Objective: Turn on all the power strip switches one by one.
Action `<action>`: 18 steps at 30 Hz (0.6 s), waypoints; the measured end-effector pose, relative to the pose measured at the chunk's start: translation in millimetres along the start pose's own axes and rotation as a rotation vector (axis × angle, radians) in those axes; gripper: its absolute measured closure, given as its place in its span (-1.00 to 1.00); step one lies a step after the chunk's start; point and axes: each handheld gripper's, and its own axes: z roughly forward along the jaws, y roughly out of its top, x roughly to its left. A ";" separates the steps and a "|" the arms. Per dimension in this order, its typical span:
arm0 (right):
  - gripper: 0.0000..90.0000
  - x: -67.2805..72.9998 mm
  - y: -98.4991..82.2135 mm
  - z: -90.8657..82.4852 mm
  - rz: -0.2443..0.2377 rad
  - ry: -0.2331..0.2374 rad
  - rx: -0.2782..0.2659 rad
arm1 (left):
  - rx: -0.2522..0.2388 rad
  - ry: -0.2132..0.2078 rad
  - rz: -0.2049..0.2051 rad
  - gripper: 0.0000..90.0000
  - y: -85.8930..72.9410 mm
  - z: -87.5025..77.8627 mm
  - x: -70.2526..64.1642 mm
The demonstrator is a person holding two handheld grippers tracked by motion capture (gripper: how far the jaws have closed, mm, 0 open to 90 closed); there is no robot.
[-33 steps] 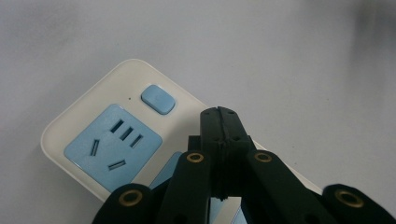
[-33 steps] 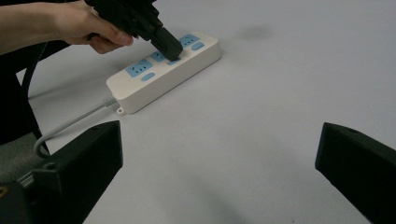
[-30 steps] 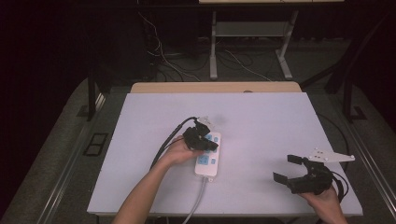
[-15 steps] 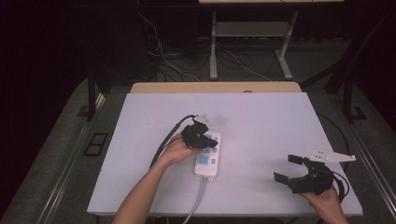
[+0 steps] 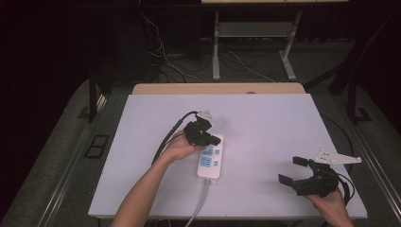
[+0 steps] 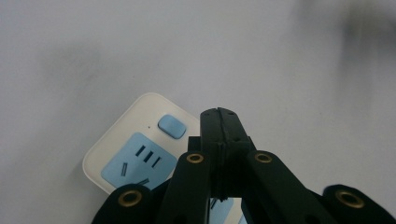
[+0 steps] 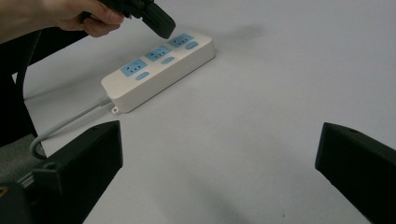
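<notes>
Left gripper [image 5: 215, 140], jaws closed on nothing, hovers over the power strip [image 5: 210, 158], while the right gripper [image 5: 294, 171] sits wide open at four o'clock.

Power strip [image 7: 159, 70] beyond wide-apart tool [image 7: 219, 163] tips
</notes>
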 end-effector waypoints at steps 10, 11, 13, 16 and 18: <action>-0.99 0.1 0.0 0.2 -0.002 0.002 0.002 | 0.020 0.005 0.020 0.99 12.4 1.8 3.7; -0.99 -0.2 0.0 0.1 0.000 0.001 0.001 | 0.018 0.006 0.019 0.99 13.5 1.5 4.5; -0.99 -0.6 -0.1 0.1 0.002 0.002 0.002 | 0.022 0.010 0.022 0.99 15.8 1.0 6.4; -0.99 -0.3 0.0 0.7 0.002 0.003 0.003 | 0.030 0.018 0.026 0.99 19.7 -0.1 8.7; -0.99 -0.3 0.0 1.1 0.001 0.003 0.005 | 0.028 0.020 0.027 1.00 22.2 -1.0 10.5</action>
